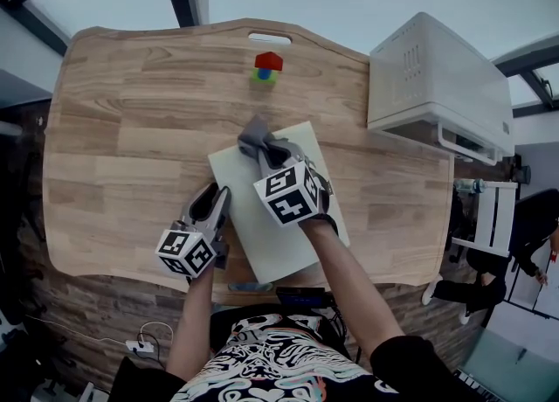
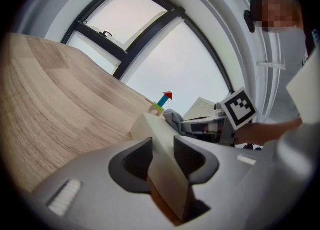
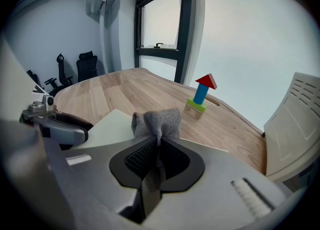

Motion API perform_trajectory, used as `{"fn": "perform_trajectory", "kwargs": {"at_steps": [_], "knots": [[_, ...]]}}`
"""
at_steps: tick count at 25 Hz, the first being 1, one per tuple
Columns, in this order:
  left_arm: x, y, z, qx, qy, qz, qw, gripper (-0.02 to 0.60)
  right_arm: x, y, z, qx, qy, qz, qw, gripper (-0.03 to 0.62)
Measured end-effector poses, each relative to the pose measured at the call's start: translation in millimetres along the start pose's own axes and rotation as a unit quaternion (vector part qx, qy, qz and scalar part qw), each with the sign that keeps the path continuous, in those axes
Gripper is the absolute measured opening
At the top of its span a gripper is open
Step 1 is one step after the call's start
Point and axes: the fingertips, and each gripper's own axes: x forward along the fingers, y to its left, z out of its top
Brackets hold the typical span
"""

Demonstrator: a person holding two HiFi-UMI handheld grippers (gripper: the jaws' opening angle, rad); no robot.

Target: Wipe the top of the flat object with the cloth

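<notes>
— Where is the board (image 1: pixel 272 227) kept?
— Near the table's (image 1: pixel 122 129) front edge; its left edge is clamped between the left gripper's (image 2: pixel 162 146) jaws.
— And the cloth (image 3: pixel 156 120)?
— Pinched by the right gripper (image 3: pixel 157 150); held at the board's far corner.

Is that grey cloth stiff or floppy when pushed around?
Probably floppy: the grey cloth bunches and folds where the right gripper pinches it. Its knitted look suggests it is light and would drag rather than slide on the white board.
</notes>
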Motion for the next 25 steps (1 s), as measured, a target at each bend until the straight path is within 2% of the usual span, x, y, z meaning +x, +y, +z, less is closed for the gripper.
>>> {"fn": "perform_trajectory", "kwargs": {"at_steps": [25], "knots": [[0,2,0,0.001,-0.003,0.008,1.0,0.184,10,60,15,-0.038,-0.002,0.06,0.997,0.018]]}}
